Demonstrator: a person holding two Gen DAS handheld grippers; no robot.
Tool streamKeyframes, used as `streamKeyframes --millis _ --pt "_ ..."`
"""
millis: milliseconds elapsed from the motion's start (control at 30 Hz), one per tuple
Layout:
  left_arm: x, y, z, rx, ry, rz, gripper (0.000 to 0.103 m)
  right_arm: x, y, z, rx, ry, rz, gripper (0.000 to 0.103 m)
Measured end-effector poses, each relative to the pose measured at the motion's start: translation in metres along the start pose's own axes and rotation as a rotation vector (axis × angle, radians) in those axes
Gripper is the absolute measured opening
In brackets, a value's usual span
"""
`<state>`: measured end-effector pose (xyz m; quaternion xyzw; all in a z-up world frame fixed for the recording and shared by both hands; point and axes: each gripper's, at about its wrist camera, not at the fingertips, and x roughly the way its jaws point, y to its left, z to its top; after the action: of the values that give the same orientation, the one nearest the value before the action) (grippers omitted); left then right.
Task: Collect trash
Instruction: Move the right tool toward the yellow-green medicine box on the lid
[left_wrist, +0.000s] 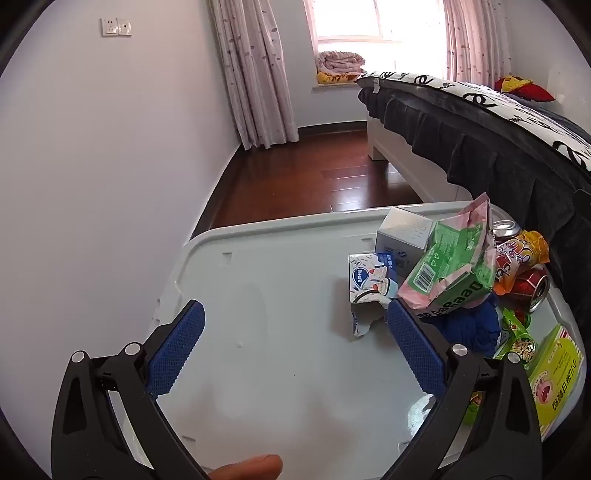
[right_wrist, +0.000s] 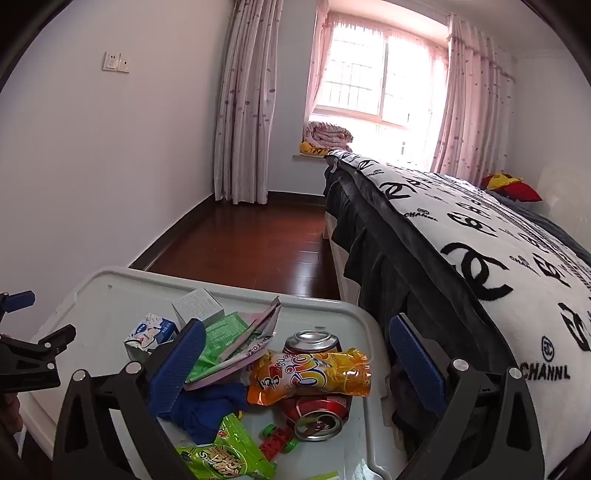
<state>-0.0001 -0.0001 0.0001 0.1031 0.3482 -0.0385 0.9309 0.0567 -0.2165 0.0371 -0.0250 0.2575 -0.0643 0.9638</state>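
Observation:
A pile of trash lies on a white plastic lid (left_wrist: 280, 236) (right_wrist: 99, 291). It holds a green and pink wrapper (left_wrist: 454, 262) (right_wrist: 229, 339), an orange snack bag (left_wrist: 524, 254) (right_wrist: 314, 373), red cans (left_wrist: 532, 288) (right_wrist: 317, 417), a crushed milk carton (left_wrist: 369, 280) (right_wrist: 151, 332), a small white box (left_wrist: 402, 232) (right_wrist: 197, 302), a blue cloth (left_wrist: 469, 328) (right_wrist: 210, 410), a green packet (right_wrist: 225, 458) and a yellow-green box (left_wrist: 557, 376). My left gripper (left_wrist: 295, 354) is open and empty over bare lid, left of the pile. My right gripper (right_wrist: 295, 369) is open and empty, above the orange bag and cans.
A bed (right_wrist: 480, 236) with a black and white blanket stands close on the right, its dark skirt against the lid's edge. Brown wooden floor (right_wrist: 258, 247) runs ahead to the curtains and window. A white wall (left_wrist: 110, 166) is on the left. A small red and green toy (right_wrist: 277, 439) lies by the can.

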Motion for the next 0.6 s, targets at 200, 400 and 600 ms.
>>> streamKeyframes --millis 200,400,600 --pt "-0.002 0.006 0.004 -0.030 0.019 -0.018 0.096 0.002 -0.003 0.000 -0.008 -0.001 -0.002 0.098" --pt "-0.001 0.007 0.002 -0.024 0.010 0.011 0.096 -0.006 -0.008 -0.006 0.001 0.021 0.007 0.098" --pt "-0.027 0.032 0.001 -0.102 -0.032 0.011 0.096 -0.043 -0.049 -0.038 0.127 0.048 -0.035 0.098"
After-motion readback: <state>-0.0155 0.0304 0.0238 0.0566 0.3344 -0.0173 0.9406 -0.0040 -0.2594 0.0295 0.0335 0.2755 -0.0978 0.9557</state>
